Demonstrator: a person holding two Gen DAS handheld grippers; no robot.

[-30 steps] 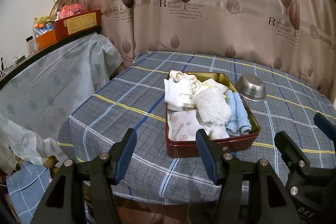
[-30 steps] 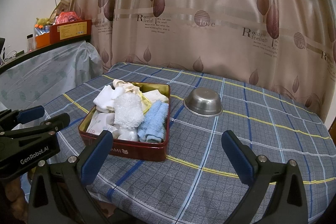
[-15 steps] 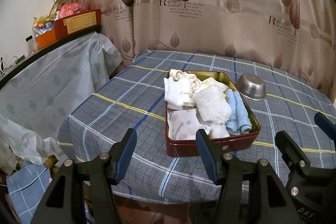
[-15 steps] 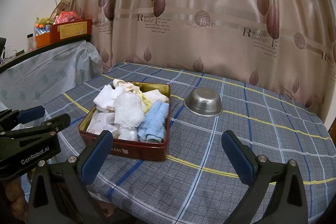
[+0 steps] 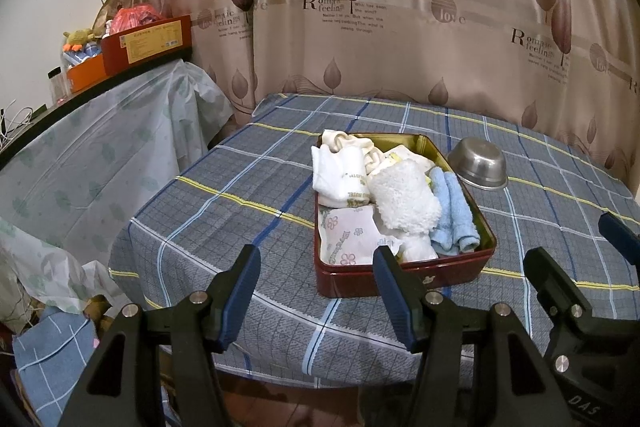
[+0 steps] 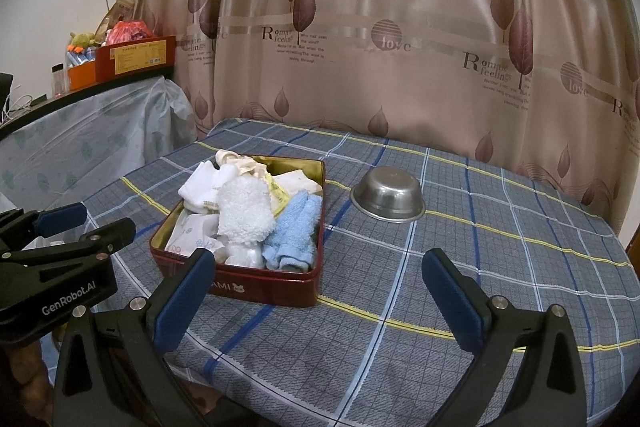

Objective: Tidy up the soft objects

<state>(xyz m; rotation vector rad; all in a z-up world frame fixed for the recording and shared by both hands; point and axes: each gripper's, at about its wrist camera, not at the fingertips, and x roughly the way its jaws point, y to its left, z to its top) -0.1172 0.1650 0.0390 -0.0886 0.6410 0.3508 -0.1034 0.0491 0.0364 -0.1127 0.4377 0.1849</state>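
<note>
A dark red tin box (image 5: 444, 273) (image 6: 276, 285) sits on the plaid tablecloth, filled with soft cloths: a fluffy white towel (image 5: 404, 195) (image 6: 244, 209), a light blue towel (image 5: 454, 217) (image 6: 294, 233), white socks (image 5: 340, 175) (image 6: 200, 189) and a flower-print cloth (image 5: 346, 239). My left gripper (image 5: 316, 297) is open and empty, held back near the table's front edge, in front of the box. My right gripper (image 6: 318, 301) is open and empty, to the right front of the box.
An upturned steel bowl (image 5: 478, 169) (image 6: 388, 194) lies right of the box. A leaf-print curtain (image 6: 400, 27) hangs behind the table. A plastic-covered counter (image 5: 100, 147) with red and orange boxes (image 5: 146, 41) stands at the left.
</note>
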